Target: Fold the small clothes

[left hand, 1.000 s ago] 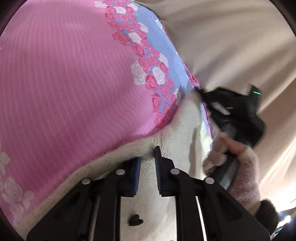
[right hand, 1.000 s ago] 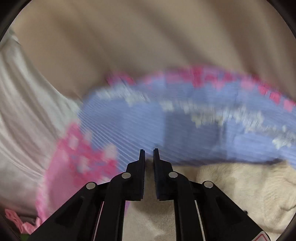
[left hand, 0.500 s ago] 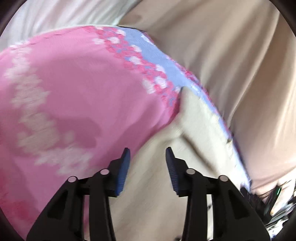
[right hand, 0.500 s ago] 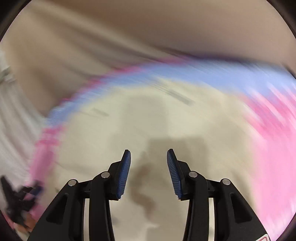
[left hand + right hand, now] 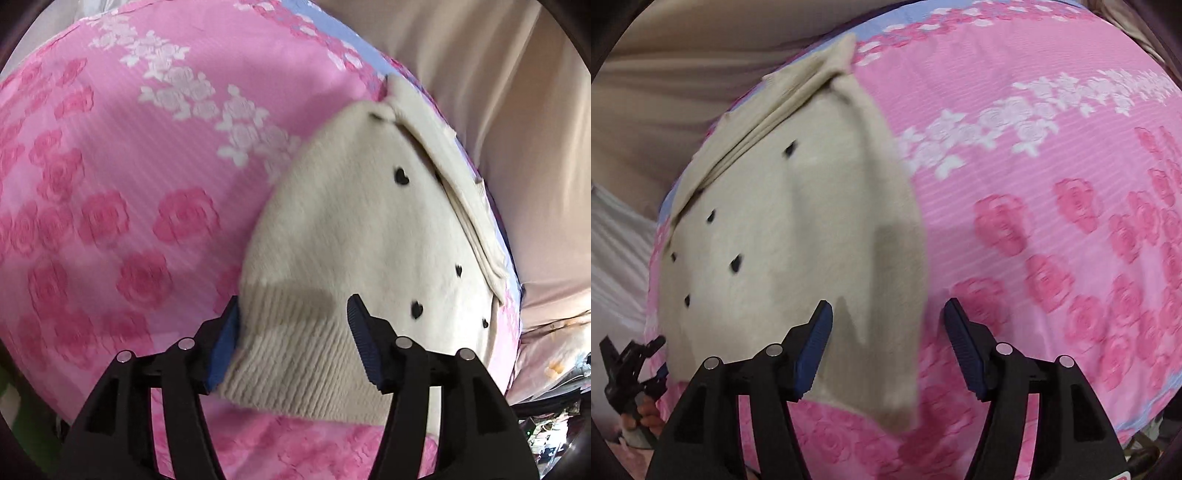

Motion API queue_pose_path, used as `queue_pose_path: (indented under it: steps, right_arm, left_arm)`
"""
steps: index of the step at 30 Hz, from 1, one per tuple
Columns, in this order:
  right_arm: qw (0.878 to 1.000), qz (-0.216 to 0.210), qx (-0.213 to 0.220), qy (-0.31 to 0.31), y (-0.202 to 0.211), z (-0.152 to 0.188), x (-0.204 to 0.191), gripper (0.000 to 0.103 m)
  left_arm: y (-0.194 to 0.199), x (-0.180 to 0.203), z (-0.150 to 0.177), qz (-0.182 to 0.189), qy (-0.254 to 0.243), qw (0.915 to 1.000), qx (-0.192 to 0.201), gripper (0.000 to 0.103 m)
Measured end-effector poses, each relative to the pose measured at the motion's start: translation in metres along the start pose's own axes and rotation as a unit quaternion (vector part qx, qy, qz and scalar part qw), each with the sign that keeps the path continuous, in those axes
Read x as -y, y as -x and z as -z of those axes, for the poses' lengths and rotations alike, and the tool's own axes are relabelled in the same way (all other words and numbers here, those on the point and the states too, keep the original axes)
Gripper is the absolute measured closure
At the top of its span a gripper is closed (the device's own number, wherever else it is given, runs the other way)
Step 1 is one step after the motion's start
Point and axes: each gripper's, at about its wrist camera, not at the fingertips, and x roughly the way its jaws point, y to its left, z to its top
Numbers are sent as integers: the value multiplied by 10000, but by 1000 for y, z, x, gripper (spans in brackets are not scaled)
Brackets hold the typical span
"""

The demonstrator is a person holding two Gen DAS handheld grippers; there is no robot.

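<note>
A cream knit sweater (image 5: 362,229) with small black hearts lies flat on the pink rose bedspread (image 5: 110,184). One sleeve (image 5: 454,177) is folded along its far edge. My left gripper (image 5: 293,339) hovers over the ribbed hem with its jaws opening; the blue pads do not press the knit. In the right wrist view the same sweater (image 5: 768,240) fills the left half. My right gripper (image 5: 888,343) hangs over its near right edge, jaws opening, nothing pinched. The left gripper (image 5: 628,365) and a hand show at the bottom left there.
The bedspread (image 5: 1052,221) has a blue border (image 5: 332,26) at its far side. Beige cloth (image 5: 517,110) lies beyond that edge, and white cloth (image 5: 617,240) shows at the left. Some clutter (image 5: 546,432) sits low at the right.
Both grippers went from shut on the cream knit to open and drew back from it. The sweater now lies spread on the bedspread, and the left view swung to show its whole body.
</note>
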Motion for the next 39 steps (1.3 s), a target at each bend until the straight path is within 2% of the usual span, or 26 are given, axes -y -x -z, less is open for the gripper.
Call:
queue_pose_path:
  steps: [3,4,5,6,7,8,10,14,16,20,23,27,30,34,36,38,39]
  right_arm:
    - [9998,-215,23,-2,0,8,-3,37]
    - [9997,-239,32,36,0,10,-5,38]
    - [9995,-298,5,65,-2,10,-7,46]
    - [9994,-343,-39,90,-3,8,-7,58]
    - [9989,-429,-191,46,-8,4,-9,94]
    - [9984,-501,-243,-27,-10,1,-8,92]
    - [9981,-614,-83,-27,1,-7,-8,93]
    - [9981,-494,54,358,26,-18,-11,94]
    - [9979,-387,-15,511,34,-17,-6,94]
    - [9970,-101,-260,716,52,-4,17,96]
    - [9959,103,-557,701,62,14,40,96]
    - [9874,306,-1333,794,63,52,68,97]
    - [9794,254,-1826,827,64,77,77,97]
    - [9694,120,-2237,1004,67,88,75,97]
    - [9719,-3,-2168,918,75,75,75,97]
    - [9825,-294,-1721,646,90,45,75,97]
    - [9881,-457,-1366,548,98,22,71,97]
  left_arm:
    - [0,2,4,64,118,9999,-74,47]
    - [-3,2,2,81,175,9998,-92,50]
    - [-5,3,0,36,217,9997,-79,55]
    - [-7,4,0,39,228,9997,-102,68]
    - [-8,4,0,73,231,9996,-155,83]
    - [-10,5,-1,77,250,9995,-188,87]
    - [-4,7,-4,227,375,9989,-160,89]
    - [17,20,-2,312,137,9994,-57,90]
    - [20,19,3,311,140,9993,-147,91]
    - [29,13,29,413,227,9973,-565,92]
    - [36,11,57,315,146,9954,-896,92]
    - [42,1,99,95,200,9893,-1443,93]
    - [50,-13,113,-43,428,9852,-1661,93]
    - [61,-8,125,-175,270,9822,-1850,93]
    - [74,1,119,-165,205,9849,-1709,93]
    - [99,22,93,138,136,9942,-1062,93]
    - [105,33,78,267,99,9965,-787,93]
